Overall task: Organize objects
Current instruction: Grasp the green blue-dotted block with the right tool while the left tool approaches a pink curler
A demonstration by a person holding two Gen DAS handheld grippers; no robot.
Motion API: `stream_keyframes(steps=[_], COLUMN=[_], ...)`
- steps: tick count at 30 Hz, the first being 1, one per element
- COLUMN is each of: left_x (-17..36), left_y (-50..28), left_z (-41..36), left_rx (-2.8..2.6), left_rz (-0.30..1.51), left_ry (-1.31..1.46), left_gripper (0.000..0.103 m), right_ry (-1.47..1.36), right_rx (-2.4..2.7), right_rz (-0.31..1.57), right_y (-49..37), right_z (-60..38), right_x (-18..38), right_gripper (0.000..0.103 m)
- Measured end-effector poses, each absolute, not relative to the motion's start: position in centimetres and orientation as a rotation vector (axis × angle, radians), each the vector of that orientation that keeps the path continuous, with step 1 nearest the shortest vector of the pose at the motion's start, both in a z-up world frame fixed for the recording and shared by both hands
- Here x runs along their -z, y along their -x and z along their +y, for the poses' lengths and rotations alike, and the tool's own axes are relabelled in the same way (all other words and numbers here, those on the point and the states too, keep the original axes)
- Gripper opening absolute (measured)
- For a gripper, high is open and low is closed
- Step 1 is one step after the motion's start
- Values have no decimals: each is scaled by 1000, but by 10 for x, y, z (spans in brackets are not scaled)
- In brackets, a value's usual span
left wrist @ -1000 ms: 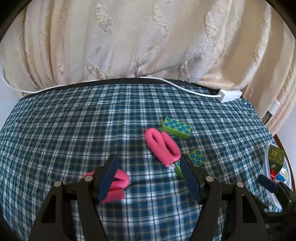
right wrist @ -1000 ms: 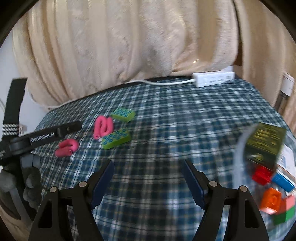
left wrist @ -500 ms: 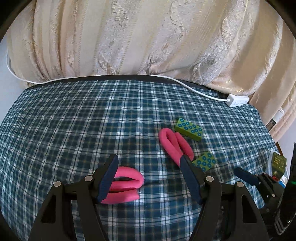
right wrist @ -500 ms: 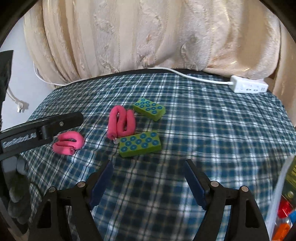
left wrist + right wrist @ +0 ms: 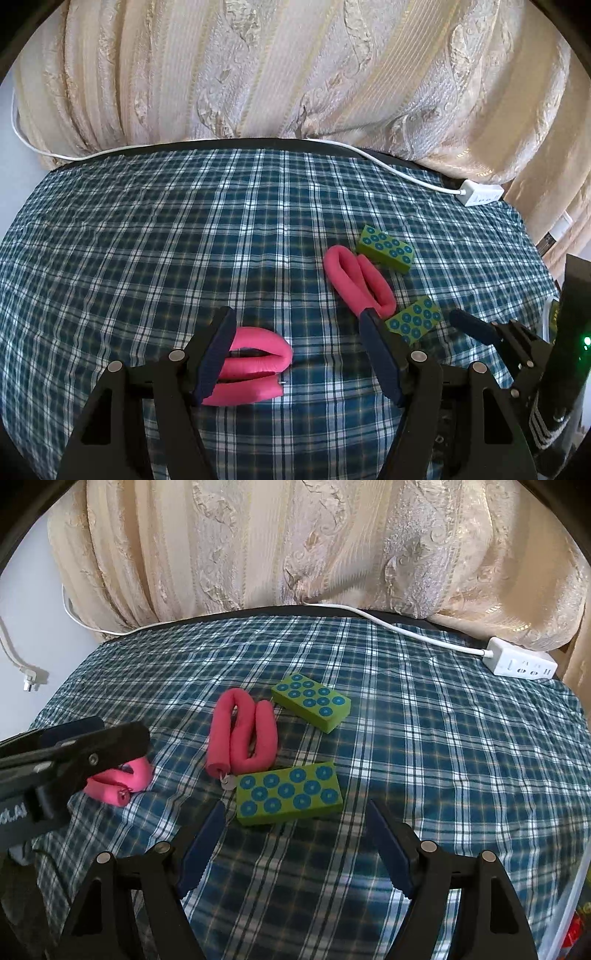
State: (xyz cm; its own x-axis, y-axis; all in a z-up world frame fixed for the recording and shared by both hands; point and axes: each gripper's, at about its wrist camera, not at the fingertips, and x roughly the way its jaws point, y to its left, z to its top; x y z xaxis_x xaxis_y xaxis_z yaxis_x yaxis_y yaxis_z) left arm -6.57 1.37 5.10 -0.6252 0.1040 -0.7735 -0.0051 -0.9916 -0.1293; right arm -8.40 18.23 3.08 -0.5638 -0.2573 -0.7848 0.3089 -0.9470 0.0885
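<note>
Plaid cloth [image 5: 443, 775] fills our view. Nearer green block [image 5: 289, 793] lies just above our right gripper [image 5: 295, 845], jaws spread, empty. Small pink loop [image 5: 251, 363] sits lower centre between our left gripper [image 5: 297, 354] jaws, also apart.

Two pink foam rollers [image 5: 242, 734] [image 5: 120, 779]; two green dotted blocks [image 5: 312, 701] [image 5: 290, 794]; one power strip [image 5: 521, 663].

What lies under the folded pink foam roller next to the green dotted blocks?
Under the long pink foam roller only the checked tablecloth shows. A small metal tab pokes out at its end; anything beneath the foam is covered.
</note>
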Motion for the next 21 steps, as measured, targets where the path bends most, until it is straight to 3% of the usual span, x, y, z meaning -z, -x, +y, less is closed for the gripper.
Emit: stream_keyframes(steps=[9, 14, 21], left_x=[-47, -45, -42], left_y=[70, 71, 72], left_z=[12, 13, 15], left_rx=[-2769, -2767, -2765], left_rz=[-175, -167, -154], left_ry=[1348, 1352, 1357], left_gripper=[70, 70, 70], right_ry=[-1259, -1238, -1231], right_rx=[2524, 2532, 2537], right_rz=[99, 135, 112], right_y=[88, 86, 83], right_z=[180, 180, 186], right_x=[-26, -26, -26], right_gripper=[81, 65, 64])
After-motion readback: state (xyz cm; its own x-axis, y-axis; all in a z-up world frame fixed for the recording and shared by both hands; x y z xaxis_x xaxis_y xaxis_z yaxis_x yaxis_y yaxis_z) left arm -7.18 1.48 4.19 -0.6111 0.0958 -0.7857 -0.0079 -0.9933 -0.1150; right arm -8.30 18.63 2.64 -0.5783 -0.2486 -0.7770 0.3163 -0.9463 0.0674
